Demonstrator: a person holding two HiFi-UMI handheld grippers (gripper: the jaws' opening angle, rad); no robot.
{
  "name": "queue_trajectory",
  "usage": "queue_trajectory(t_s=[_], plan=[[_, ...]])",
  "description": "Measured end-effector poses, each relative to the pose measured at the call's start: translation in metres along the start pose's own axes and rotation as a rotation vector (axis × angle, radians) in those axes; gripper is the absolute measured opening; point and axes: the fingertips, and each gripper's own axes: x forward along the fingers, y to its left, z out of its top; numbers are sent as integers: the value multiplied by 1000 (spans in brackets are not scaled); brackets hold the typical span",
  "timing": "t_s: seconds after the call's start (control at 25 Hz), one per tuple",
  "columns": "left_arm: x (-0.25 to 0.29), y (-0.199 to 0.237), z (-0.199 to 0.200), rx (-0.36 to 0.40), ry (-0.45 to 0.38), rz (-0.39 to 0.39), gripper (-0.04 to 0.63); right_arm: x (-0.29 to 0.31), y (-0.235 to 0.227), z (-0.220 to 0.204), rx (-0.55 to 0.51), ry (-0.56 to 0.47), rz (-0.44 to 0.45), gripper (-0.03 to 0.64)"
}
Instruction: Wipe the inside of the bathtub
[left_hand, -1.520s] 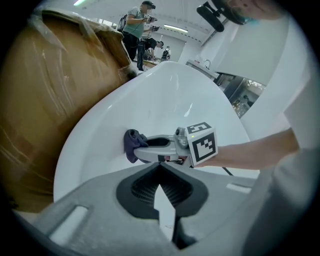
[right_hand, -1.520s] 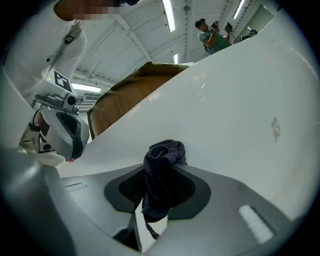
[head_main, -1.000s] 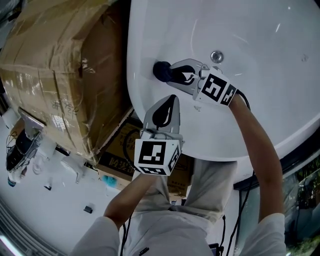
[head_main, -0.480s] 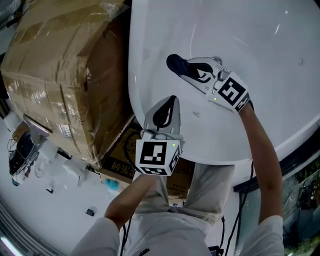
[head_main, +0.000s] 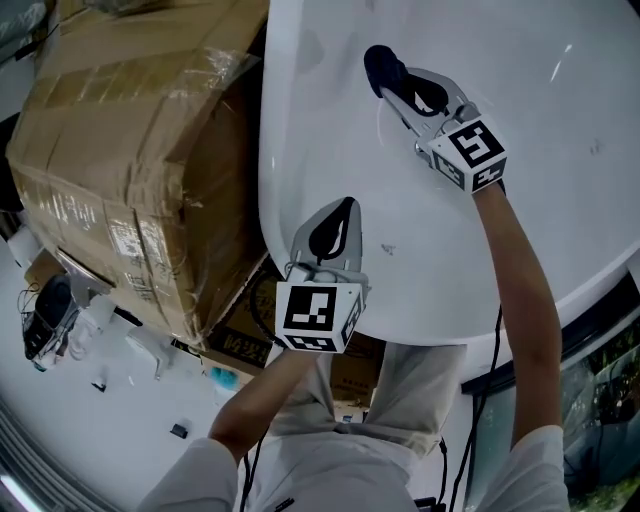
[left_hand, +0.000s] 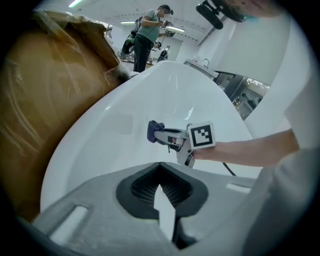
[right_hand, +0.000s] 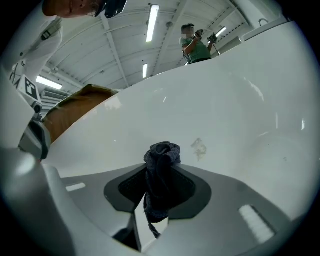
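The white bathtub (head_main: 560, 200) fills the upper right of the head view. My right gripper (head_main: 392, 78) reaches into it and is shut on a dark blue cloth (head_main: 383, 68), which presses against the tub's inner wall. In the right gripper view the cloth (right_hand: 161, 172) bunches between the jaws, with a faint smudge (right_hand: 199, 147) on the wall just beyond. My left gripper (head_main: 333, 227) hangs over the tub's near rim, jaws shut with nothing between them. The left gripper view shows the right gripper (left_hand: 162, 136) and its cloth (left_hand: 154, 131) farther inside the tub (left_hand: 125, 125).
A large cardboard box wrapped in plastic film (head_main: 130, 150) stands right against the tub's left side. Smaller cartons (head_main: 240, 320) lie on the floor beside my legs. Another person (left_hand: 147, 30) stands well beyond the tub's far end.
My right gripper has slid the cloth up and to the right along the tub wall, away from the near rim. The left gripper has stayed put.
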Motion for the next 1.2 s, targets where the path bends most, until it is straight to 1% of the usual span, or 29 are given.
queue_trajectory(t_s=[0.12,0.2,0.32,0.56,0.76,0.84,0.92,1.04,1.2], plan=[[7,1,1,3,14,1,0,12,-28,17,11,-31,-48,107],[11,3,2,2,20,1,0,19,-40,28,16,-52,-67,107],[22,3,10,-6,11,5,0,28,-58,44,-4,-72,-86,106],[37,6,26,-5,0,8,0,43,-82,64,-34,-88,-118,106],[46,7,31,-2,7,11,0,47,-106,75,-20,-114,-188,106],[48,6,30,0,13,12,0,50,-107,78,-29,-119,-180,106],[50,5,27,4,21,10,0,55,-99,80,-49,-116,-150,106],[52,3,24,12,28,4,0,57,-88,79,-50,-120,-115,106],[53,-2,23,16,34,-2,0,54,-72,71,-99,-92,-65,100]])
